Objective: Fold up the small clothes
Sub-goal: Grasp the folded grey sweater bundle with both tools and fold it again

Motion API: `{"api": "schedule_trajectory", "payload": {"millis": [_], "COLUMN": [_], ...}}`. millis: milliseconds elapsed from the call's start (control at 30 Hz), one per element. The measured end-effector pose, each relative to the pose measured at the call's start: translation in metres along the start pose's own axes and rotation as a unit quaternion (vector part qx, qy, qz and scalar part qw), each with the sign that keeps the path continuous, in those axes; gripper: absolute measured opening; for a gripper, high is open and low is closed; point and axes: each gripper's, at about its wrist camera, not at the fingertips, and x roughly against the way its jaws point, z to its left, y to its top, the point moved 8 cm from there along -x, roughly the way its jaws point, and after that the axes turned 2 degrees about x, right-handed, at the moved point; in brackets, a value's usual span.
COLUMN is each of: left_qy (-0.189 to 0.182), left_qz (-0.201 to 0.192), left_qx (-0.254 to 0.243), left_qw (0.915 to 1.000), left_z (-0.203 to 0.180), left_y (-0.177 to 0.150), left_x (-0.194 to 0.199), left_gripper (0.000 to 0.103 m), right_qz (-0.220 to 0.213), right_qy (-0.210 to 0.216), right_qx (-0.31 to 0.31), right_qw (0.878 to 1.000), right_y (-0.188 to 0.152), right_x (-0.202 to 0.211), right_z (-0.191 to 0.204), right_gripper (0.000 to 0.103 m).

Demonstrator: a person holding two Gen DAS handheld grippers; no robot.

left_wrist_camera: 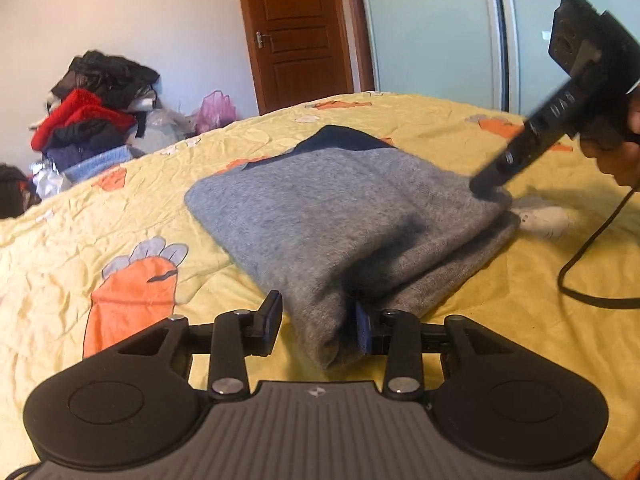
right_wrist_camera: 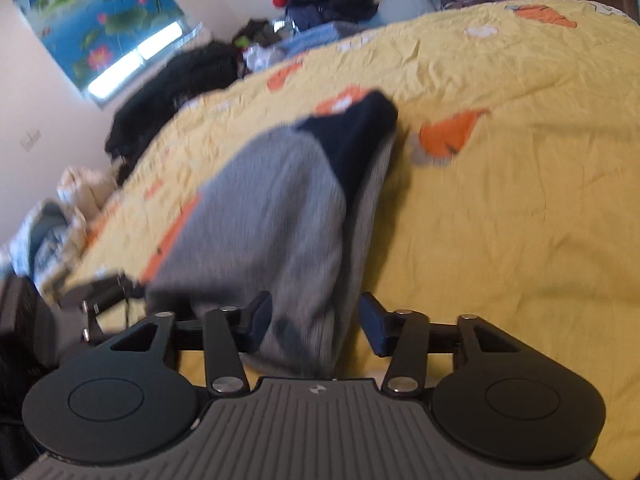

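A grey knit garment [left_wrist_camera: 344, 220] with a dark navy part [left_wrist_camera: 344, 140] lies folded on the yellow bed sheet [left_wrist_camera: 100, 208]. My left gripper [left_wrist_camera: 318, 322] is open, with the garment's near corner lying between its fingers. My right gripper [left_wrist_camera: 492, 180] reaches in from the right and its tip rests on the garment's right corner. In the right wrist view the right gripper [right_wrist_camera: 316, 324] is open, with the grey garment [right_wrist_camera: 276, 208] lying between its fingers. That view is blurred.
A pile of dark and red clothes [left_wrist_camera: 92, 112] and a pink bag [left_wrist_camera: 218, 110] stand beyond the bed's far left edge. A wooden door [left_wrist_camera: 296, 28] and a glass wardrobe [left_wrist_camera: 432, 24] are behind. A black cable [left_wrist_camera: 588, 256] trails on the sheet at right.
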Motion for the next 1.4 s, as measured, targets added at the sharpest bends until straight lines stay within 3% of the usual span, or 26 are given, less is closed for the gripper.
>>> {"api": "schedule_trajectory", "payload": {"millis": [33, 100, 167, 200, 233, 333, 400, 467, 567, 633, 700, 767, 833, 900, 933, 967, 1100, 1167, 1300, 1400], "left_qy": [0.005, 0.015, 0.021, 0.021, 0.016, 0.011, 0.005, -0.009, -0.032, -0.014, 0.005, 0.004, 0.006, 0.029, 0.040, 0.037, 0.029, 0.023, 0.006, -0.001], "left_qz": [-0.002, -0.005, -0.001, 0.000, 0.004, 0.018, 0.021, 0.026, 0.025, 0.021, 0.014, 0.011, 0.002, -0.001, 0.004, 0.008, -0.015, 0.004, 0.012, 0.017], "left_qx": [-0.005, -0.010, -0.011, -0.009, -0.005, -0.002, 0.002, -0.005, 0.002, -0.004, -0.013, -0.016, -0.026, -0.049, -0.058, -0.056, -0.045, -0.046, -0.065, -0.063], "left_qw": [1.0000, 0.9998, 0.9997, 0.9997, 0.9999, 0.9998, 0.9998, 0.9996, 0.9992, 0.9997, 0.9998, 0.9998, 0.9996, 0.9984, 0.9975, 0.9977, 0.9985, 0.9987, 0.9978, 0.9978], "left_z": [-0.001, -0.001, 0.001, 0.003, 0.005, 0.007, 0.008, 0.006, 0.010, 0.015, 0.016, 0.013, 0.006, 0.001, 0.000, 0.000, 0.007, 0.011, 0.009, 0.013], "left_y": [0.001, 0.003, 0.003, 0.002, 0.001, -0.009, -0.008, -0.007, -0.003, -0.002, -0.002, -0.001, 0.001, 0.000, -0.001, 0.000, 0.007, -0.003, -0.013, -0.011], "left_x": [-0.002, -0.004, -0.004, -0.002, -0.001, 0.000, 0.000, 0.003, 0.015, 0.017, 0.015, 0.012, 0.008, 0.000, -0.005, -0.006, 0.011, 0.009, 0.019, 0.024], "left_gripper": [0.037, 0.037, 0.034, 0.021, 0.016, 0.013, 0.013, 0.014, 0.022, 0.045, 0.056, 0.056, 0.056, 0.052, 0.035, 0.030, 0.024, 0.024, 0.024, 0.025], "right_qz": [0.006, 0.012, 0.011, 0.007, 0.000, -0.006, 0.018, 0.033, 0.004, -0.010, -0.008, 0.002, 0.020, 0.021, 0.014, 0.000, -0.083, -0.072, 0.002, -0.015], "right_qy": [0.000, -0.004, -0.004, -0.001, 0.002, -0.002, -0.020, -0.003, 0.041, 0.059, 0.060, 0.064, 0.060, 0.061, 0.073, 0.087, 0.186, 0.158, 0.105, 0.092], "right_qx": [0.004, 0.017, 0.038, 0.047, 0.055, 0.046, 0.019, 0.014, -0.012, -0.036, -0.044, -0.043, -0.023, -0.003, 0.002, 0.005, -0.034, -0.050, -0.075, -0.084], "right_qw": [1.000, 1.000, 0.999, 0.999, 0.999, 0.999, 0.999, 0.999, 0.999, 0.998, 0.997, 0.997, 0.998, 0.998, 0.997, 0.996, 0.978, 0.984, 0.992, 0.992], "right_y": [-0.005, -0.010, -0.010, -0.006, -0.002, 0.005, -0.001, -0.009, -0.007, -0.006, -0.007, -0.009, -0.009, -0.005, 0.000, 0.008, 0.039, 0.035, 0.001, -0.002], "right_x": [-0.003, -0.008, -0.003, 0.003, 0.012, 0.027, 0.017, 0.008, 0.013, 0.016, 0.015, 0.009, 0.002, 0.002, 0.006, 0.014, 0.062, 0.059, 0.022, 0.021], "right_z": [0.003, 0.009, 0.017, 0.020, 0.021, 0.002, -0.018, -0.016, -0.008, -0.011, -0.014, -0.010, -0.002, 0.008, 0.014, 0.020, 0.026, 0.006, -0.025, -0.026], "right_gripper": [0.035, 0.025, 0.023, 0.021, 0.017, 0.012, 0.012, 0.013, 0.027, 0.048, 0.048, 0.043, 0.019, 0.017, 0.016, 0.015, 0.014, 0.013, 0.014, 0.020]}}
